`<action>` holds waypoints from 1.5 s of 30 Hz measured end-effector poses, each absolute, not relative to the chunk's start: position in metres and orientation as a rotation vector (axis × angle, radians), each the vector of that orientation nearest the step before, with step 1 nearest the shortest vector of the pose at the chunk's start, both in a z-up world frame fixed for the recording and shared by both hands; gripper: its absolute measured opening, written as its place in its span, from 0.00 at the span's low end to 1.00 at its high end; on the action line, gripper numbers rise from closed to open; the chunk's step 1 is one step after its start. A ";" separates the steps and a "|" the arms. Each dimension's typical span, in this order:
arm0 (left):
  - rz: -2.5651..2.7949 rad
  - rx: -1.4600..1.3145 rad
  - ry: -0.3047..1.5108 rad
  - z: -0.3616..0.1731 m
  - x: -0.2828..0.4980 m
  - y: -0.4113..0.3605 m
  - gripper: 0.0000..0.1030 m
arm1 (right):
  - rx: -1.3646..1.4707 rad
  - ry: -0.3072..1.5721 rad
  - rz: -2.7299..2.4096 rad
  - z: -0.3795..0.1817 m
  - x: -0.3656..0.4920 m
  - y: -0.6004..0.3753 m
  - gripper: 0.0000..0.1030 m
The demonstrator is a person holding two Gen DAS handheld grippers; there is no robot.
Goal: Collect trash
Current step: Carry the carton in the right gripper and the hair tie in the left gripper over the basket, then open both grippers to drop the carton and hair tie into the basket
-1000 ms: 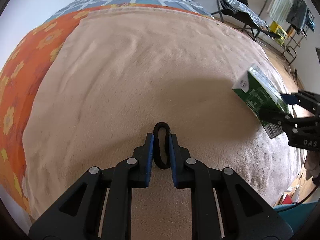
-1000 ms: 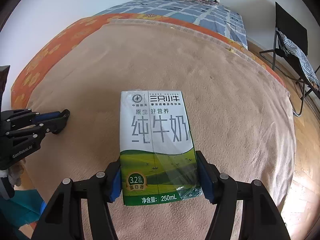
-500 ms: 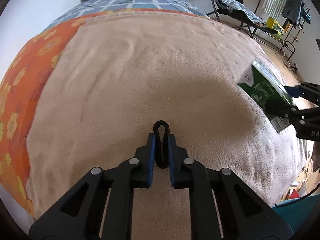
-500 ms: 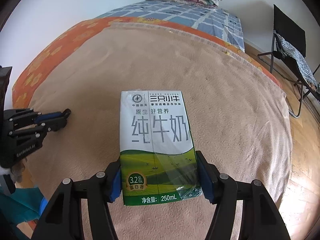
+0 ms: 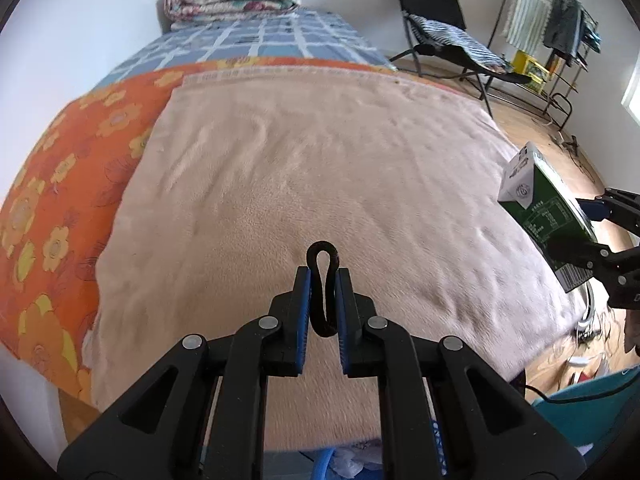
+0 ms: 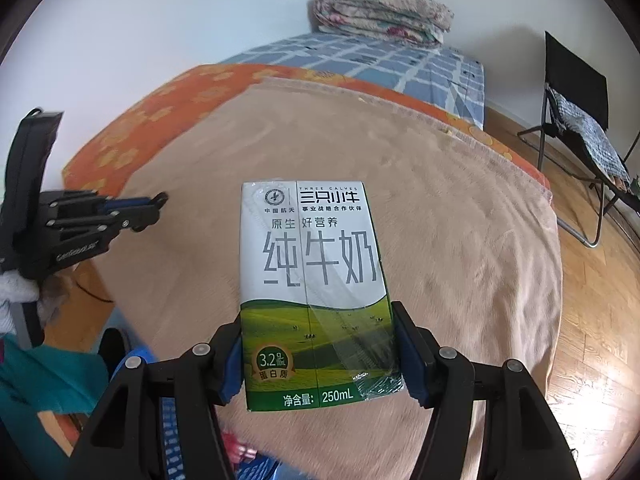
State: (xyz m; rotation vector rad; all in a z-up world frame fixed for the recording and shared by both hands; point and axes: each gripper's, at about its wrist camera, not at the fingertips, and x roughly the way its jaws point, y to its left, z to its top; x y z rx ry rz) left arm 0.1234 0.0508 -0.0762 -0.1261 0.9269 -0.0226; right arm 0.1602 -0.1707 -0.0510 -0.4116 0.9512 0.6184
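Carton (image 6: 316, 296) base hidden behind right tool (image 6: 318, 354); band (image 5: 323, 292) pinched, left tool (image 5: 322, 280).

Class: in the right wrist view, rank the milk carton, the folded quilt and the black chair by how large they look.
1. Milk carton, though nearness to the camera inflates it.
2. Folded quilt and black chair: similar spread, not ranked.

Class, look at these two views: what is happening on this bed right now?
A person is picking rubbish off a bed with a grasping tool in each hand. The left tool is shut on a small black band. The right tool grips a milk carton by its sides. Both are held above the beige blanket.
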 end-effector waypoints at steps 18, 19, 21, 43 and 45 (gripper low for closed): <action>-0.148 -0.106 0.888 -0.059 0.019 0.001 0.10 | -0.387 0.874 0.721 -0.038 0.021 -0.210 0.63; -0.152 -0.115 0.891 -0.061 0.014 -0.001 0.10 | -0.386 0.874 0.720 -0.040 0.016 -0.211 0.63; -0.154 -0.126 0.896 -0.065 0.003 -0.003 0.10 | -0.378 0.883 0.719 -0.044 0.009 -0.214 0.63; -0.190 -0.129 1.039 -0.127 -0.044 -0.032 0.10 | -0.389 0.999 0.718 -0.093 -0.021 -0.206 0.63; -0.188 -0.132 1.044 -0.128 -0.044 -0.032 0.10 | -0.384 1.009 0.720 -0.095 -0.021 -0.206 0.63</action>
